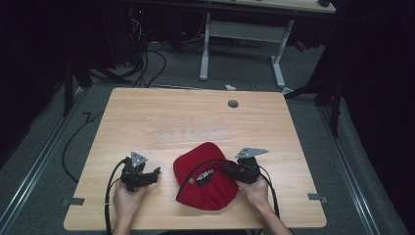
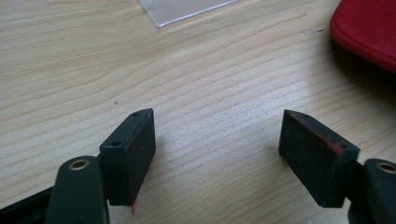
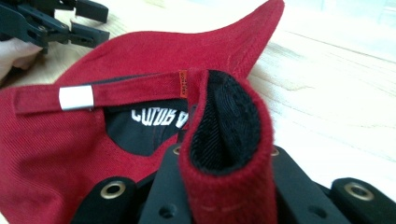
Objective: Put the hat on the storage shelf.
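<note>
A red cap point(image 1: 205, 181) lies on the wooden table point(image 1: 147, 112) near its front edge, with its black lining and white lettering showing. My right gripper point(image 1: 224, 170) comes in from the cap's right side. In the right gripper view its jaws point(image 3: 224, 172) are shut on a folded piece of the cap's back rim point(image 3: 224, 116), beside the strap with a metal clasp point(image 3: 75, 97). My left gripper point(image 1: 154, 175) rests left of the cap, apart from it. Its jaws point(image 2: 219, 126) stand open over bare wood, and the cap's edge point(image 2: 369, 28) sits at the upper right.
A clear plastic strip point(image 1: 193, 134) lies flat on the table beyond the cap. A round cable hole point(image 1: 233, 104) sits near the far edge. Past the table are a white desk frame point(image 1: 242, 34) and cables on the floor.
</note>
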Demonstrator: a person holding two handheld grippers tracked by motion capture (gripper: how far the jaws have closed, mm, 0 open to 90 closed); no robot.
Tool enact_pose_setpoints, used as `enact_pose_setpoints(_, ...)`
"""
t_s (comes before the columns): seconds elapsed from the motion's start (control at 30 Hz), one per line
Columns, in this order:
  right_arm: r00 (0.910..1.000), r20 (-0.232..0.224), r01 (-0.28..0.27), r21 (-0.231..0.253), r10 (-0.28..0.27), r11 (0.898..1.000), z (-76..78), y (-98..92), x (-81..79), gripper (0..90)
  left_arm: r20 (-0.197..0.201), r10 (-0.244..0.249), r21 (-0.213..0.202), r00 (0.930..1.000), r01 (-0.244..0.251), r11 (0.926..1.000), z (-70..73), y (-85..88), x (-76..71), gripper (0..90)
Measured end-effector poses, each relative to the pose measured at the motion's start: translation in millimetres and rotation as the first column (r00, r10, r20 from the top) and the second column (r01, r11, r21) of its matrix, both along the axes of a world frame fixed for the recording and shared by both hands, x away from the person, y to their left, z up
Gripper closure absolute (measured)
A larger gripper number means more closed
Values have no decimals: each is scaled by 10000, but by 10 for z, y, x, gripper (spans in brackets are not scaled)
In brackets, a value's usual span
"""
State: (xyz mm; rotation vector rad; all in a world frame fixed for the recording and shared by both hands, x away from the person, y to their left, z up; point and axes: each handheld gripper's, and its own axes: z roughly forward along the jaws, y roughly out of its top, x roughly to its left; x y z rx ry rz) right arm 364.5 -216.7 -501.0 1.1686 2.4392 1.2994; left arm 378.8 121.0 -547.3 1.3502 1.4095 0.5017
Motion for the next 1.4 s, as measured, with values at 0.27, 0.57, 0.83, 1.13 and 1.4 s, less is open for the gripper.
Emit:
enact_pose_setpoints(0.27, 9998, -145, 154, 325, -149, 9994, 65, -89, -12, 843, -4, -43, -32, 10000, 43, 10000, 2, -2, -2, 279)
enact_pose_setpoints(0.57, 9992, -97, 390, 428, -386, 9983, 204, -189, -11, 843, 62, -287, -62, 9996, 288, 9996, 7, -8, -23, 344)
enact_pose_setpoints(0.83, 9976, -310, 635, 703, -615, 9955, 219, -265, 14, 844, -15, -419, 5, 9991, 419, 9991, 3, -27, -27, 277)
enact_pose_setpoints(1.13, 9963, -473, 761, 926, -719, 9928, 228, -316, 35, 844, -6, -514, 7, 9987, 514, 9987, 2, -20, -31, 270)
enact_pose_setpoints(1.4, 9963, -339, 822, 879, -795, 9927, 331, -328, 59, 844, 178, -557, 85, 9983, 556, 9984, 44, -33, -64, 296)
